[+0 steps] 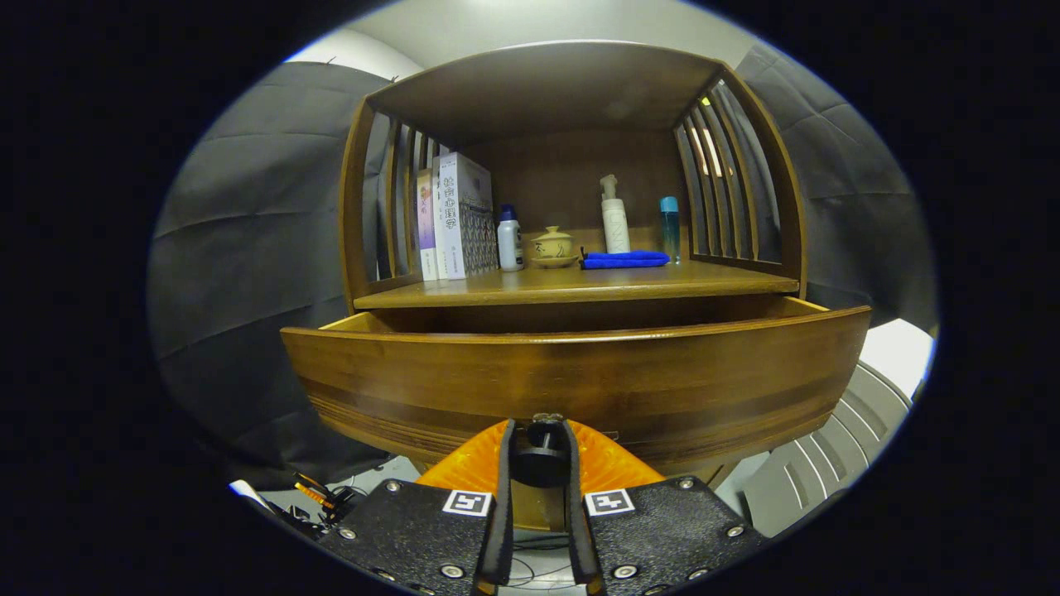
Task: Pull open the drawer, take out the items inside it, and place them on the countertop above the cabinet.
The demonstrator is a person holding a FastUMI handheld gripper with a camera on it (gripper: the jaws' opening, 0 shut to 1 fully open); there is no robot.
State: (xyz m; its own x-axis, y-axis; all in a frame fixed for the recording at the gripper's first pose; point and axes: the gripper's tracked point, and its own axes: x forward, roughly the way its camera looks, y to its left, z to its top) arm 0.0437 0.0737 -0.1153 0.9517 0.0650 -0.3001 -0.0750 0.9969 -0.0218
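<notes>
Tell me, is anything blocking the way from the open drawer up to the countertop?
Nothing visible blocks it. The jaws are closed on the drawer knob, and the drawer is pulled out. The countertop has bare wood along its front edge; the books and blue cloth sit further back.

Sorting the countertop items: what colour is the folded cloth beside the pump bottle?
Blue; the folded cloth shows best in the gripper view.

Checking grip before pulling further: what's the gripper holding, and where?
The gripper is shut on the drawer knob, one finger on each side of it, at the drawer front.
</notes>
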